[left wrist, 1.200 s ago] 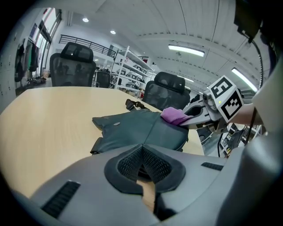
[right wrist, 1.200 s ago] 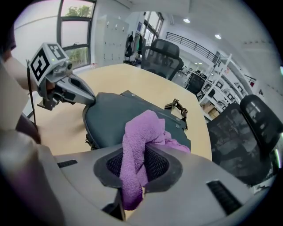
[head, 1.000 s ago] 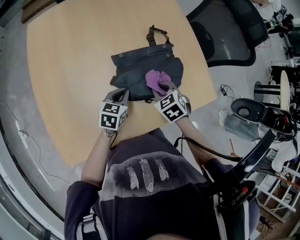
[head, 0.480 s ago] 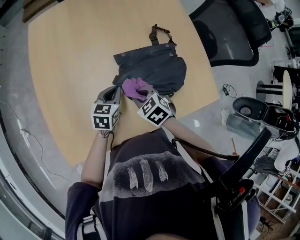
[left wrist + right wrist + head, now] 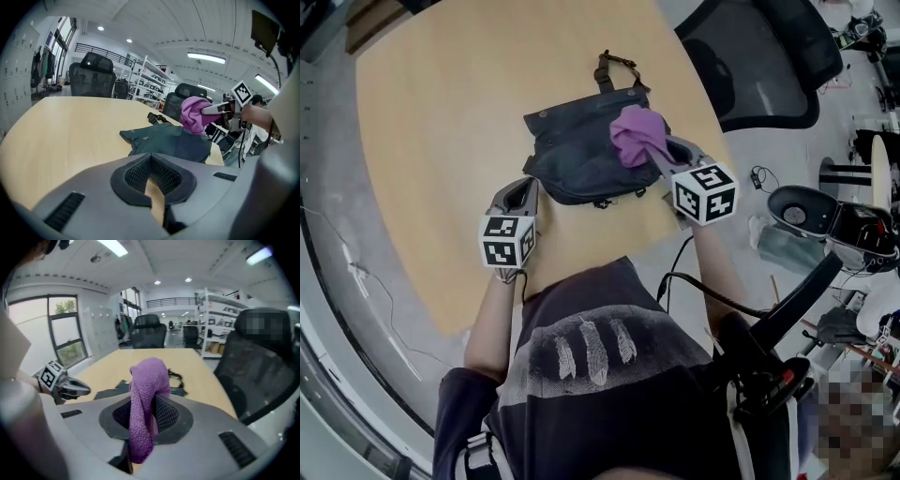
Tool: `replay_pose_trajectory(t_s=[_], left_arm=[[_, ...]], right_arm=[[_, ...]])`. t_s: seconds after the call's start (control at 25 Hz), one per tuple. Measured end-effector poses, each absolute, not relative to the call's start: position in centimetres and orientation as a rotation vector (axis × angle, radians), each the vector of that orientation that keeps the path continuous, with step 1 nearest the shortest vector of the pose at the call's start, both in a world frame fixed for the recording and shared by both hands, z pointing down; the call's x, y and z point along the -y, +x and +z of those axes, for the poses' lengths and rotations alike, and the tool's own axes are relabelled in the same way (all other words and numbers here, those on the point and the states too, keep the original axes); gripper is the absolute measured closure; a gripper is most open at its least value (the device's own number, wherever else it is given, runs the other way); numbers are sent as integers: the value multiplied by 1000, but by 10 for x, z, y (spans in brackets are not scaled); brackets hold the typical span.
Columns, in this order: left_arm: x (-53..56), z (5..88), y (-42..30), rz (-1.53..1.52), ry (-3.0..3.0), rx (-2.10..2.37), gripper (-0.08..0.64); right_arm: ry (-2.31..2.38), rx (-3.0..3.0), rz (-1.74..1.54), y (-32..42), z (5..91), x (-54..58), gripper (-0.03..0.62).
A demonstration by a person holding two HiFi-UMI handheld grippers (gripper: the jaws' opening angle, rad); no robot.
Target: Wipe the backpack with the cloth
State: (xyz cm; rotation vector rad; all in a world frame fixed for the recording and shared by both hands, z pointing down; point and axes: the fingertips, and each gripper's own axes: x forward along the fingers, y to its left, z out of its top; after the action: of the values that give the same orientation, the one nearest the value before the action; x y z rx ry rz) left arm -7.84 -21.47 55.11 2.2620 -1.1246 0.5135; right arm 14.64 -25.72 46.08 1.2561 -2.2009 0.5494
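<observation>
Spanning most of the head view, the light wooden table [image 5: 431, 122] carries everything. A black office chair [image 5: 759, 66] stands off its far right corner. The dark grey backpack [image 5: 581, 159] lies flat near the table's near edge, with its strap and buckle [image 5: 614, 67] pointing away from the person. The left gripper [image 5: 525, 186] sits low on the table just beside the backpack's near-left corner. Its jaws are drawn together with only a sliver of table showing between them and nothing in them. In the left gripper view the backpack lies ahead of its tips, not touching. The right gripper [image 5: 658, 150] comes in from the right over the backpack's right end, its jaws clamped on the purple cloth [image 5: 636, 134]. The cloth is bunched and sticks out past the tips, with a fold hanging down between the pads [image 5: 164, 416]. It sits over the backpack's far-right part. Can't tell if it is pressed on the fabric or just above it. Two small round snaps [image 5: 543, 117] show on the backpack's far flap.
</observation>
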Motion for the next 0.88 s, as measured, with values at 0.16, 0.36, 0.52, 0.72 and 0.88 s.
replay_pose_trajectory(t_s=[0.16,0.36,0.52,0.72,0.88], left_arm=[[220,550,-74,532,2269,1132,554],[226,551,-64,568,2260,1140,554],[228,561,-62,627,2250,1141,554],[229,569,-62,622,2231,1128,554],[230,569,-62,599,2235,1120,554]], right_arm=[[1498,1923,371,251,459,292,531],[1348,1774,403,257,532,312,531],[1206,1763,368,216,562,317,531],[1116,1766,342,190,560,313,532],[1019,1813,313,153,557,305,534]])
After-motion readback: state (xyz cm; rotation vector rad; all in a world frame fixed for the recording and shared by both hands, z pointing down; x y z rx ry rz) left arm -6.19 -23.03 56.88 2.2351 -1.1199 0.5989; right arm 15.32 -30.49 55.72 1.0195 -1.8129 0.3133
